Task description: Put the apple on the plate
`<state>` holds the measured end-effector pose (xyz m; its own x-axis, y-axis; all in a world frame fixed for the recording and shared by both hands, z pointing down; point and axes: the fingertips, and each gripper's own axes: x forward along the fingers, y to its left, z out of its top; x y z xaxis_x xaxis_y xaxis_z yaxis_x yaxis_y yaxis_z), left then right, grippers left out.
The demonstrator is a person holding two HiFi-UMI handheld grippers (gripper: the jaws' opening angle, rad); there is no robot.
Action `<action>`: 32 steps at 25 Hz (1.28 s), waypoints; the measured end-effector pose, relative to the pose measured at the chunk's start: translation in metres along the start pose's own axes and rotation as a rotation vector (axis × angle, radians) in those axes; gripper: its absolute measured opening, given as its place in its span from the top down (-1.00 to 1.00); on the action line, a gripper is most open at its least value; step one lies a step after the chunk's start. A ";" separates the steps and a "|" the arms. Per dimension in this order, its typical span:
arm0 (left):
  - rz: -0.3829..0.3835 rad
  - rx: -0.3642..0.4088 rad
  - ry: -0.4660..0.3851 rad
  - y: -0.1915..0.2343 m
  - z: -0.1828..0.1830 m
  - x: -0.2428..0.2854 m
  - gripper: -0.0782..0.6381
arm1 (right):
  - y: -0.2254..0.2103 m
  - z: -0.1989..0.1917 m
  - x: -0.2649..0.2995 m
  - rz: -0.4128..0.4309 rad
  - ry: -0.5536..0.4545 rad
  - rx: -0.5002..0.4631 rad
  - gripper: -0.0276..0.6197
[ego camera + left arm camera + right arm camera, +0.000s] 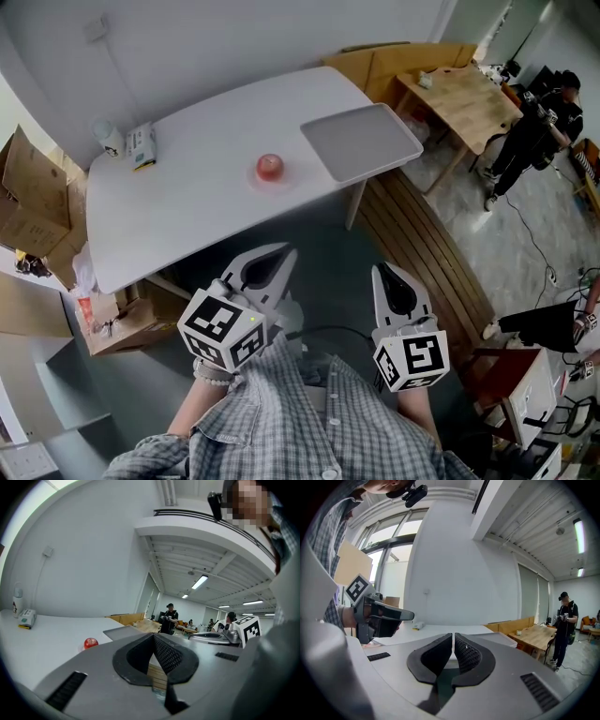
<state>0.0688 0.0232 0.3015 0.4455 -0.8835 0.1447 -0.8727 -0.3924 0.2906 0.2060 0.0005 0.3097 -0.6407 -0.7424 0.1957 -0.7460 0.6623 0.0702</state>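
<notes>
Pale walls and a grey floor surround a white table (pixel 187 206), which carries everything for the job. Its far right corner holds a grey rectangular tray (pixel 361 141), probably the plate meant as the target and set where an approach from the near edge is unobstructed. Short of that near edge, the left gripper (pixel 278 255) and right gripper (pixel 384 274) hang close to the person's chest, each with jaws pressed together on nothing, so no reach seems begun. The red apple (pixel 270 167) sits between the table's middle and the tray, apart from it, on a faint pale disc I cannot identify. A small box (pixel 142 146) and a white cup (pixel 108 137) stand by the far left corner, out of the way, and their print is too small to read. The marker cubes show only black-and-white squares.
</notes>
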 end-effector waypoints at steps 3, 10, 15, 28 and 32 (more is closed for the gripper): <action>0.006 -0.022 0.000 0.016 0.001 0.007 0.76 | -0.004 0.001 0.015 -0.001 0.011 -0.003 0.82; 0.058 -0.056 0.019 0.058 0.006 0.030 0.76 | -0.021 0.004 0.058 0.024 0.036 -0.023 0.82; 0.106 -0.076 0.023 0.095 0.015 0.042 0.76 | -0.028 0.009 0.097 0.055 0.059 -0.044 0.82; 0.195 -0.146 0.072 0.174 0.017 0.080 0.76 | -0.028 0.012 0.187 0.165 0.129 -0.053 0.82; 0.221 -0.151 0.081 0.199 0.024 0.090 0.76 | -0.029 0.017 0.220 0.190 0.133 -0.041 0.82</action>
<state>-0.0698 -0.1407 0.3496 0.2677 -0.9176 0.2939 -0.9135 -0.1447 0.3802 0.0835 -0.1837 0.3346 -0.7374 -0.5861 0.3358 -0.6044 0.7945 0.0594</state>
